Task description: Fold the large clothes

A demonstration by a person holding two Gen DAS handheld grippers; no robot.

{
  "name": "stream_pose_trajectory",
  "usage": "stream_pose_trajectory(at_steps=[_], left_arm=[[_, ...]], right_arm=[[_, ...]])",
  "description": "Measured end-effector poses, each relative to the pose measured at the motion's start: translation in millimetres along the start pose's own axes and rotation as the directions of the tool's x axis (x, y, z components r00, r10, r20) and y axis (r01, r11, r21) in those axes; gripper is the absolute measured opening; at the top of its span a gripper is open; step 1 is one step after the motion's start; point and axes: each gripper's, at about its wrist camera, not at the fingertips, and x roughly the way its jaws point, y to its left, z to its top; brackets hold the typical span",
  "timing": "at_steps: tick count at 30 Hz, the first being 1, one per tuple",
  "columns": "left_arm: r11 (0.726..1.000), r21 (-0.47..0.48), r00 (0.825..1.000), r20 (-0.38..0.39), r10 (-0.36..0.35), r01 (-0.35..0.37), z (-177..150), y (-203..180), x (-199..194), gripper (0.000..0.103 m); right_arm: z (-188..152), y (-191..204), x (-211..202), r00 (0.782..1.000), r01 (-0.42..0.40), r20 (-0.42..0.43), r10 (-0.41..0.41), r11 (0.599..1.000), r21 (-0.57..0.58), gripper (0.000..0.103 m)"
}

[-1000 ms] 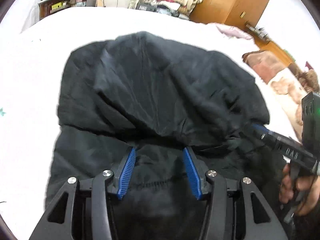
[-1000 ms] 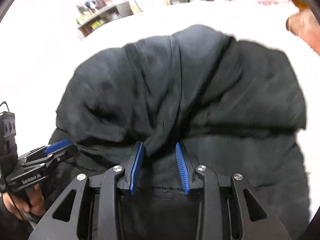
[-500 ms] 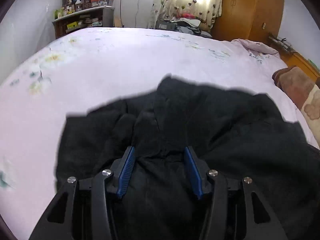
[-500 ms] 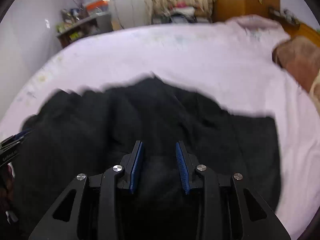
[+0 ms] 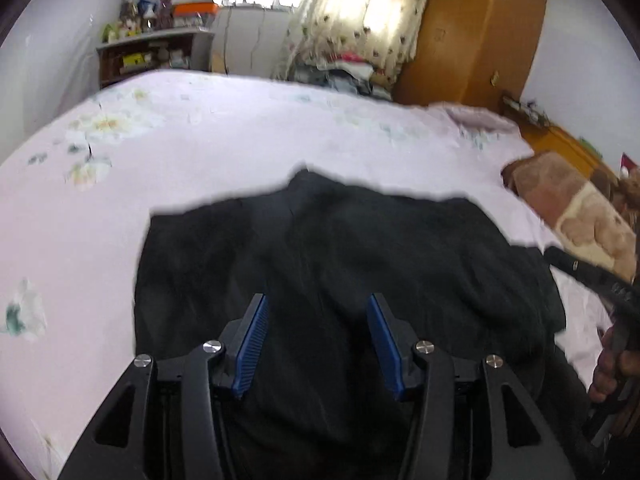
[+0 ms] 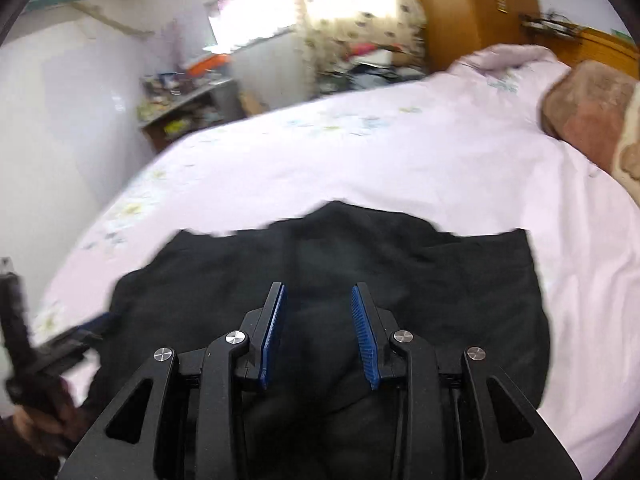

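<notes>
Since a second ago both cameras have drawn back and tipped up, so the black garment (image 5: pixel 340 264), which then filled the views in a rumpled mound, now lies lower and flatter on the near part of the bed (image 5: pixel 240 136), with the pale floral sheet spread wide beyond it. A wooden wardrobe (image 5: pixel 476 32) stands past the far corner, a brown blanket (image 5: pixel 580 208) to the right. The left gripper (image 5: pixel 316 344) holds its blue pads about halfway apart over dark cloth; the right gripper (image 6: pixel 320 332) stands narrower. Whether either pinches fabric cannot be told.
</notes>
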Motion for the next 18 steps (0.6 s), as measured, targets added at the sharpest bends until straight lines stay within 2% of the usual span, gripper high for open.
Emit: stream_pose_trajectory(at_steps=[2, 5, 7, 10, 12, 15, 18], left_arm=[[1.000, 0.019, 0.999, -0.034, 0.023, -0.022, -17.1, -2.0, 10.4, 0.053], [0.991, 0.100, 0.995, -0.037, 0.091, -0.087, -31.2, -8.8, 23.7, 0.054], [0.987, 0.115, 0.992, -0.048, 0.116, -0.110, -31.6, -11.1, 30.4, 0.054], [0.988, 0.109, 0.991, -0.067, 0.119, -0.111, -24.4, -17.5, 19.8, 0.053], [0.993, 0.083, 0.993, -0.070, 0.094, -0.089, -21.6, -19.2, 1.4, 0.053], [1.000, 0.016, 0.999, -0.032, -0.021, 0.022, -25.0, -19.7, -33.1, 0.053], [0.997, 0.004, 0.996, -0.045, -0.080, 0.080, -36.3, -27.7, -36.4, 0.053]], right_arm=[[-14.9, 20.3, 10.6, 0.998, -0.033, -0.053, 0.029, 0.998, -0.062, 0.034], [-51.1, 35.7, 49.6, 0.984, 0.003, -0.174, -0.028, 0.989, -0.147, 0.034], [-63.8, 31.5, 65.0, 0.986, 0.005, -0.164, -0.032, 0.987, -0.160, 0.034], [-54.3, 29.1, 66.0, 0.980, 0.004, -0.196, -0.027, 0.993, -0.118, 0.033], [-44.8, 31.6, 52.2, 0.979, 0.019, -0.200, -0.043, 0.993, -0.118, 0.033], [-37.0, 37.8, 16.8, 0.990, -0.008, -0.143, -0.004, 0.996, -0.087, 0.033], [-48.6, 44.3, 1.3, 0.991, -0.043, -0.127, 0.034, 0.997, -0.068, 0.033]])
